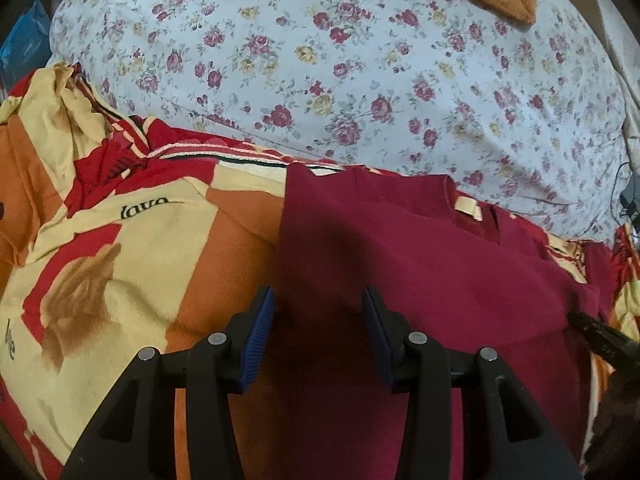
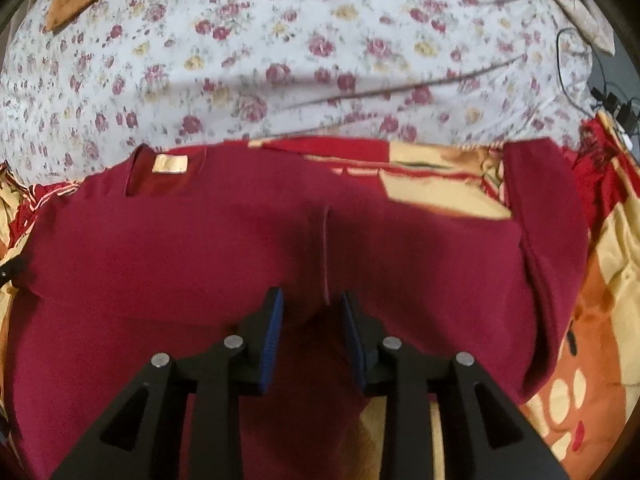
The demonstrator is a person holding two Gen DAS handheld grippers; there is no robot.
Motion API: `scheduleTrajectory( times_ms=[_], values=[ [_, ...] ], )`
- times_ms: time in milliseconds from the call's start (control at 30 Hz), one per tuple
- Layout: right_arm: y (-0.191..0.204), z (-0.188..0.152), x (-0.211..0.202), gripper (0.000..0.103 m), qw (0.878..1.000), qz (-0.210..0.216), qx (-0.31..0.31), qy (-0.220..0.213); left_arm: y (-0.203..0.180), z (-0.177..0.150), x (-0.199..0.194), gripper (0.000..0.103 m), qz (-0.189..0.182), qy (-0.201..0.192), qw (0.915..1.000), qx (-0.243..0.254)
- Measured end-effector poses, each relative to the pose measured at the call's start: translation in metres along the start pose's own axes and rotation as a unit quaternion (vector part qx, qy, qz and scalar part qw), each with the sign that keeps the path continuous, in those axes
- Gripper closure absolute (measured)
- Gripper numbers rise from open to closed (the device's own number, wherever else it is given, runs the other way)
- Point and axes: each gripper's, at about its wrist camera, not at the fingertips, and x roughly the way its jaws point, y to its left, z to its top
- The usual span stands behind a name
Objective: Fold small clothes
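Both grippers hang over the bed with their jaws apart and nothing between the pads. On my left wrist view, the left gripper (image 1: 318,304) stands wide over the left edge of the maroon shirt (image 1: 420,260), one blue pad above the orange part of the patterned blanket (image 1: 132,240), the other above the shirt. At 3 o'clock a dark bar of the other tool (image 1: 600,338) pokes in over the shirt's far side.

On my right wrist view, the right gripper (image 2: 310,308) is open more narrowly, hovering above a seam in the shirt (image 2: 200,260); whether the pads touch the cloth I cannot tell. The shirt lies flat on the blanket (image 2: 580,360), its sleeve (image 2: 536,184) reaching up at 2 o'clock, its neck label (image 2: 170,164) at 11 o'clock.

Beyond, at 12 o'clock, a floral sheet (image 2: 300,60) covers the bed. Cables (image 2: 612,100) lie at its right edge, and an orange-brown cloth (image 2: 76,0) sits at 10 o'clock.
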Motion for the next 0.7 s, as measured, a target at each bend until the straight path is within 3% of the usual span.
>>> scheduleTrajectory(
  times_ms=[133, 267, 333, 567, 700],
  values=[
    [-0.009, -0.005, -0.014, 0.068, 1.000, 0.015, 0.020, -0.012, -0.010, -0.006, -0.010, 0.069, -0.017, -0.005, 0.9998, -0.007],
    [-0.026, -0.011, -0.033, 0.053, 0.999, 0.017, 0.027, -0.030, -0.021, -0.011, -0.019, 0.069, -0.035, -0.014, 0.9992, -0.013],
    [-0.040, -0.012, -0.039, 0.052, 0.999, 0.016, 0.034, -0.034, -0.028, -0.013, -0.024, 0.069, -0.047, -0.018, 0.9987, -0.012],
    [-0.123, 0.000, -0.045, 0.051, 0.993, -0.043, 0.097, -0.054, -0.051, -0.017, -0.026, 0.069, -0.061, -0.013, 0.9980, 0.008],
    [-0.173, 0.028, -0.031, 0.051, 0.985, -0.093, 0.134, -0.059, -0.056, -0.019, -0.019, 0.069, -0.063, -0.002, 0.9980, 0.006]
  ],
)
